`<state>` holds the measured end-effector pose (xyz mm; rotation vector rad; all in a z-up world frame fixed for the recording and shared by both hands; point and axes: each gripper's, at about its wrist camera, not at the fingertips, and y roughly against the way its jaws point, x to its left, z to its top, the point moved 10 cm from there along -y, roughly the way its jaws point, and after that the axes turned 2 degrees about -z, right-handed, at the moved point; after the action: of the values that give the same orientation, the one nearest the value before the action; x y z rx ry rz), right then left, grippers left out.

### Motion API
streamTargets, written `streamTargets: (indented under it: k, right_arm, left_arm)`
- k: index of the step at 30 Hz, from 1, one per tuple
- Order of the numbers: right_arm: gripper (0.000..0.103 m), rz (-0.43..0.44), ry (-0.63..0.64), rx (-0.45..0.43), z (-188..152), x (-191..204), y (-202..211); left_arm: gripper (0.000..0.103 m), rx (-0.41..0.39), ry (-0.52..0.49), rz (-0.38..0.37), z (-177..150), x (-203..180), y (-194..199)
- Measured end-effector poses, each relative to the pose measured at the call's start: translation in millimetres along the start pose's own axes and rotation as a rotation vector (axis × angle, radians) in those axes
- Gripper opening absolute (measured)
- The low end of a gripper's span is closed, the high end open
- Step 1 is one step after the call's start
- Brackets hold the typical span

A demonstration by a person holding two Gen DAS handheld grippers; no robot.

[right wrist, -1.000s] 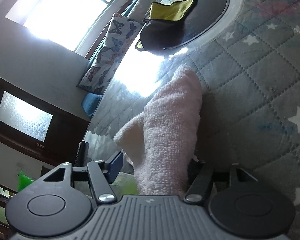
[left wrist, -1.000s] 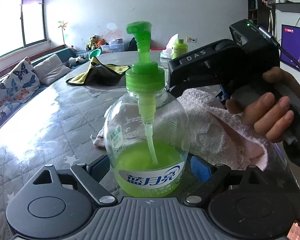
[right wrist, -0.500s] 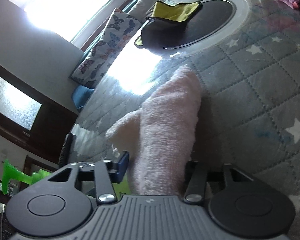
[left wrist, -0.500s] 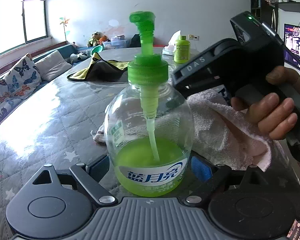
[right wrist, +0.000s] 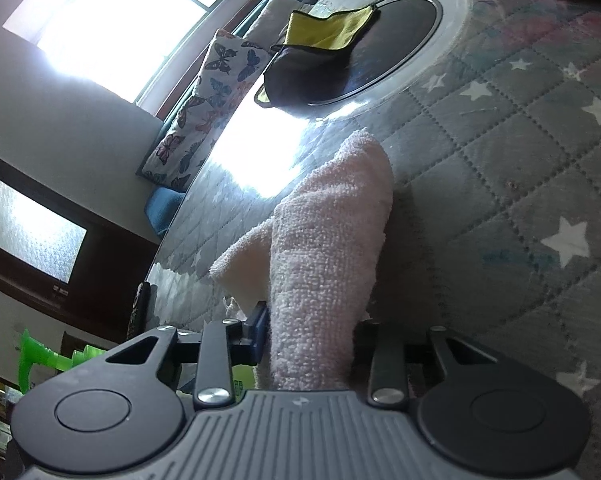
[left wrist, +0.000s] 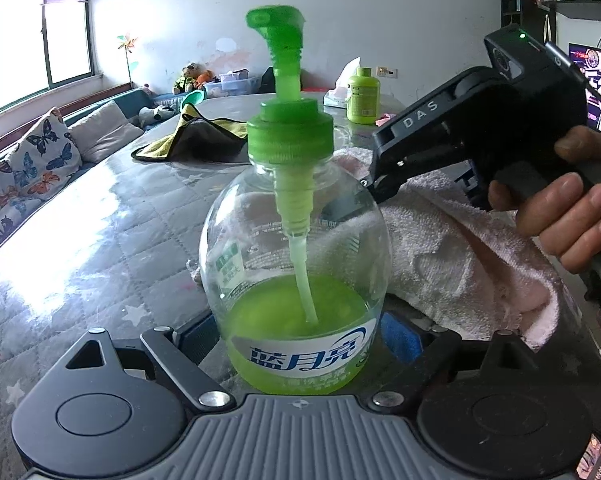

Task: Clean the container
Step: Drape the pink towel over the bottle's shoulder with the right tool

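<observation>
A clear soap bottle [left wrist: 296,264] with a green pump and green liquid stands upright between the blue pads of my left gripper [left wrist: 300,336]. Its jaws are closing and the pads press the bottle's sides. Behind the bottle and to its right lies a pink towel [left wrist: 460,256]. A hand holds my right gripper [right wrist: 312,332] over it, angled down. That gripper's jaws are closing too, pinching a raised fold of the pink towel [right wrist: 332,240] between the fingers. The bottle's green pump head [right wrist: 32,356] shows at the lower left of the right wrist view.
A yellow-and-grey cloth [left wrist: 196,136] lies on the glass turntable [right wrist: 452,12] at the table's middle. A small green bottle [left wrist: 363,96] and a tissue pack [left wrist: 340,88] stand at the far side. A sofa with butterfly cushions [left wrist: 32,160] runs along the left.
The right gripper's fingers have drawn together on the fold of towel. The bottle and the left gripper have stayed about where they were.
</observation>
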<state>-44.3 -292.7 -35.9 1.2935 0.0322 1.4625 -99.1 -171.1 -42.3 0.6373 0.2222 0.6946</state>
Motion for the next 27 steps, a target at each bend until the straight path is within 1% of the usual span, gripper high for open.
streamTargets:
  k: [6, 8, 12, 17, 22, 24, 27]
  right_arm:
    - [0.029, 0.016, -0.025, -0.014, 4.0, -4.7, 5.1]
    - [0.026, 0.047, -0.041, -0.010, 4.8, -3.7, 5.3]
    - [0.026, 0.078, -0.041, -0.014, 7.3, 2.6, 7.3]
    - [0.026, 0.187, -0.057, -0.033, 15.3, 22.3, 18.2]
    - [0.026, 0.292, -0.047, -0.043, 20.7, 44.0, 28.9]
    - [0.026, 0.300, -0.037, -0.031, 19.9, 47.6, 25.4]
    - [0.026, 0.279, -0.053, -0.013, 18.2, 41.6, 14.4]
  left_arm:
    - [0.089, -0.006, -0.005, -0.017, -0.7, -2.3, 0.6]
    - [0.089, -0.009, -0.012, -0.027, -0.8, -5.0, 0.7]
    - [0.089, -0.012, -0.034, -0.044, -0.8, -12.3, -0.1]
    - [0.089, -0.016, -0.050, -0.064, -0.5, -18.8, -1.9]
    - [0.089, -0.016, -0.056, -0.066, -1.4, -20.9, -2.9]
    - [0.089, -0.016, -0.056, -0.067, -1.8, -21.3, -2.6]
    - [0.089, -0.015, -0.056, -0.068, -2.1, -21.7, -2.1]
